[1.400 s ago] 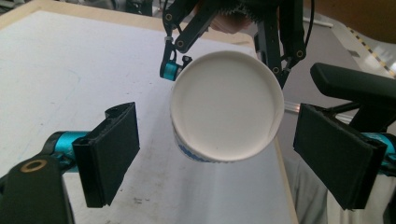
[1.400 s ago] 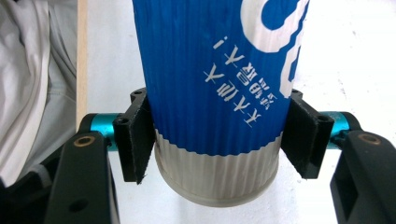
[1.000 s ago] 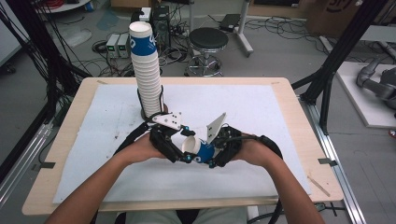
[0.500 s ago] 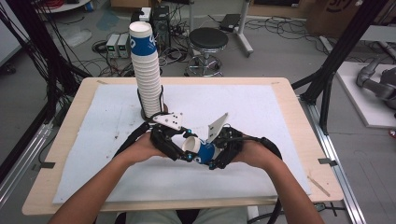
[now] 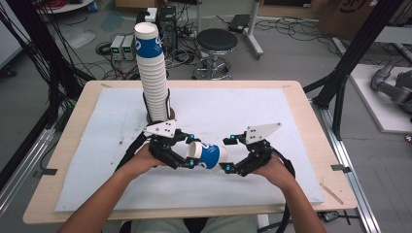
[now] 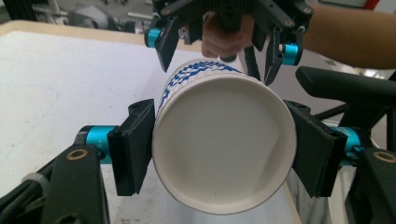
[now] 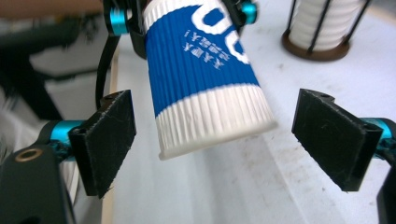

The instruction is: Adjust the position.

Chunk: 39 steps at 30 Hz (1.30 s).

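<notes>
1. Blue-and-white ribbed paper cup [image 5: 208,155]: it is held on its side above the white table mat [image 5: 272,121], at about the 6 o'clock position of the table, between the two grippers. Its open mouth is turned toward the left gripper, its base toward the right gripper.
2. Left gripper [image 5: 180,153]: its pads are pressed against the cup's rim at 9 and 3 o'clock, as shown in the left gripper view [image 6: 224,149]; the cup is pinched firmly.
3. Right gripper [image 5: 232,155]: its jaws are spread on either side of the cup's white base [image 7: 210,116], with clear gaps at both pads; nothing is gripped.
4. Tall stack of white paper cups [image 5: 151,73]: it is seated in a dark wire holder with a round base [image 5: 156,115], at 11 o'clock from the held cup and well apart from it.
5. Progress, as judged: one cup is already free of the stack and carried by the left gripper. A hand-over appears to be under way; closure of the right gripper on the base and release by the left are left to do. Final placement cannot be told.
</notes>
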Available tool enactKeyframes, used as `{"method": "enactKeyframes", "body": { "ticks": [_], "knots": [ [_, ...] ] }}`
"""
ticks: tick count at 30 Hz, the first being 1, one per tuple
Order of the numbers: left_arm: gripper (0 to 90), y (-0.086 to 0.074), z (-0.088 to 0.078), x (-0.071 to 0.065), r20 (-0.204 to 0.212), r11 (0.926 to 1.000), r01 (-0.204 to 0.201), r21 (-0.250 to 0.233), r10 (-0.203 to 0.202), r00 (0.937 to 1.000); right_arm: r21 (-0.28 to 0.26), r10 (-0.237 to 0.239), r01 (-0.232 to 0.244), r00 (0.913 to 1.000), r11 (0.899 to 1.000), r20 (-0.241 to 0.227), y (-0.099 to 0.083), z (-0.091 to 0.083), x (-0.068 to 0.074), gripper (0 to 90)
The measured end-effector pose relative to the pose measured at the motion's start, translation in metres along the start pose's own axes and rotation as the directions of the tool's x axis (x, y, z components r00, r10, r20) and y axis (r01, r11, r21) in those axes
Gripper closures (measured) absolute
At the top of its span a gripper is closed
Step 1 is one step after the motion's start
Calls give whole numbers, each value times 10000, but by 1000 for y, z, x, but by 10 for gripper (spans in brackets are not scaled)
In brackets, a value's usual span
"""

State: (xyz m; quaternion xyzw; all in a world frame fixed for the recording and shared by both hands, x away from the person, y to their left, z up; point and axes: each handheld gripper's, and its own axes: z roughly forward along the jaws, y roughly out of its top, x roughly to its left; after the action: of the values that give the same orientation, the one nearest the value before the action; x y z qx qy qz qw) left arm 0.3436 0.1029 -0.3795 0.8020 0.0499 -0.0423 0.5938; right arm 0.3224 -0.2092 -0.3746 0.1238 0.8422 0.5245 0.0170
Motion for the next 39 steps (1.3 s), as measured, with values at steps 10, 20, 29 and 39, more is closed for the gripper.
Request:
{"method": "enactKeyframes", "body": {
  "ticks": [10, 20, 29, 39],
  "knots": [
    [299, -6, 1, -6, 313, 9974, -335, -645, 356, 9989, -1145, 467, -485, 9987, 9922, -187, -26, 10, 5, 134],
    [300, -3, 1, -9, 525, 9914, -441, -1230, 509, 9973, -1680, 719, -871, 9929, 9819, -946, -27, 24, 6, 138],
    [307, -3, 0, -9, 603, 9906, -401, -1308, 483, 9970, -1896, 619, -889, 9876, 9778, -1439, -27, 22, 3, 219],
    [321, -7, 4, -7, 455, 9965, -345, -756, 380, 9982, -1240, 629, -795, 9892, 9891, -1325, -25, 13, 0, 334]
  ]
}}
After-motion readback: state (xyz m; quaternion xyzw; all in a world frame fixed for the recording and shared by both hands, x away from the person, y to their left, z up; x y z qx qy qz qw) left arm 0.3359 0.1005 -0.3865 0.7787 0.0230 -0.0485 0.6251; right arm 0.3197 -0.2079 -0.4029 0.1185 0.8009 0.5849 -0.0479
